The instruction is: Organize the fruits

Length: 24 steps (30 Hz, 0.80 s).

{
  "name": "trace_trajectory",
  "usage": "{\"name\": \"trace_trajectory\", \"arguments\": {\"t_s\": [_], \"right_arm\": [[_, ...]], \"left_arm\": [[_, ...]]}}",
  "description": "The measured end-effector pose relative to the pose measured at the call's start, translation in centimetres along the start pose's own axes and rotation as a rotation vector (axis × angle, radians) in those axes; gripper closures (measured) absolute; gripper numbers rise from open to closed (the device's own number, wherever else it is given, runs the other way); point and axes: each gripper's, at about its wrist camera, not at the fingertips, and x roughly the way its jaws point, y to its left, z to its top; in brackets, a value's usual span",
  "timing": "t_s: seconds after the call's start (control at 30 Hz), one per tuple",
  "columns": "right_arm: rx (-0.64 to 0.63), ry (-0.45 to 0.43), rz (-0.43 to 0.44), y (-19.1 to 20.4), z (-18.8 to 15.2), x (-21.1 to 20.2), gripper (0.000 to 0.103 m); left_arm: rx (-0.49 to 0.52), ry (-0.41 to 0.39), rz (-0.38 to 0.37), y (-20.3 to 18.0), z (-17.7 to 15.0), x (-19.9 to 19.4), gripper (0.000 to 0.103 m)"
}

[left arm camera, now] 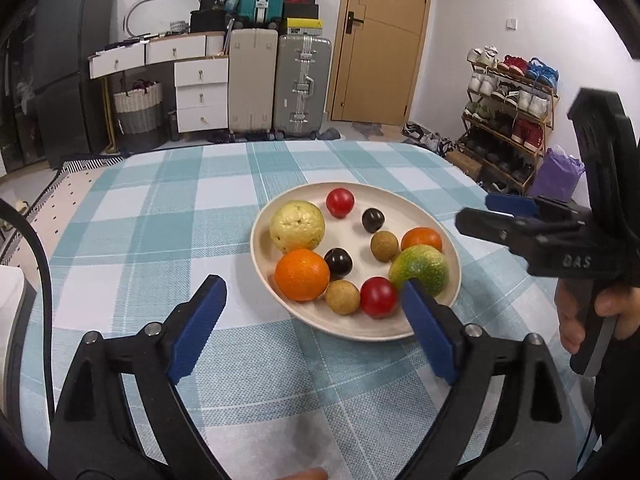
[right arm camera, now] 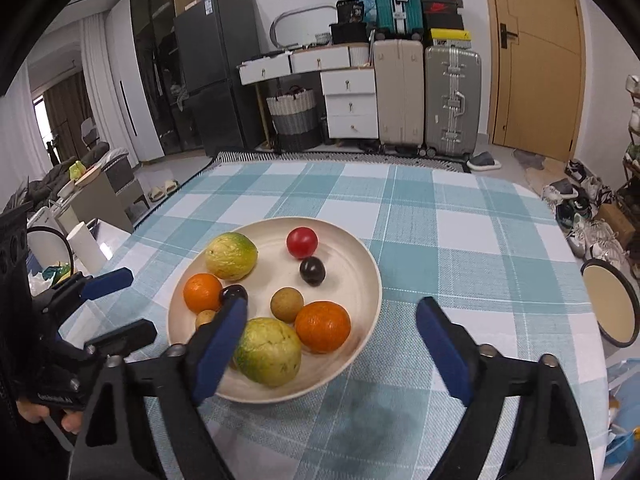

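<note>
A plate (left arm camera: 454, 256) of fruit sits center frame, just beyond the left gripper (left arm camera: 314, 322). Its jaws are spread, empty. The right gripper (right arm camera: 332, 344) gapes likewise, plate at its left finger.

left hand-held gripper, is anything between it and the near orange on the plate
Nothing visible. The left hand-held gripper is open above bare tablecloth, and the orange sits at the plate's near-left edge, facing it. A dark plum and a small brown fruit touch its far side.
</note>
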Motion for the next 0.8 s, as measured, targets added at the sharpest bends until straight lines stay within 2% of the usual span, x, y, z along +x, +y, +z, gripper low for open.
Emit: {"name": "trace_trajectory", "arguments": {"t_s": [0.07, 0.1, 0.43, 0.6, 0.8], "right_arm": [[0.01, -0.017, 0.013, 0.0, -0.4, -0.7, 0.001], [0.014, -0.03, 0.02, 0.0, -0.7, -1.1, 0.0], [-0.012, -0.097, 0.082, 1.5, -3.6, -3.8, 0.0], [-0.029, -0.125, 0.1, 2.2, -4.5, -3.9, 0.0], [-0.031, -0.146, 0.077, 1.9, -4.6, -3.8, 0.0]], "left_arm": [[0.0, -0.016, 0.01, 0.1, -0.1, -0.9, 0.002], [-0.002, -0.031, 0.016, 0.1, -0.2, -1.4, 0.001], [-0.017, -0.129, 0.056, -0.5, -1.5, -5.0, 0.001], [-0.024, -0.152, 0.066, -1.0, -2.1, -5.1, 0.001], [-0.006, -0.176, 0.064, -1.7, -2.4, -4.7, 0.001]]}}
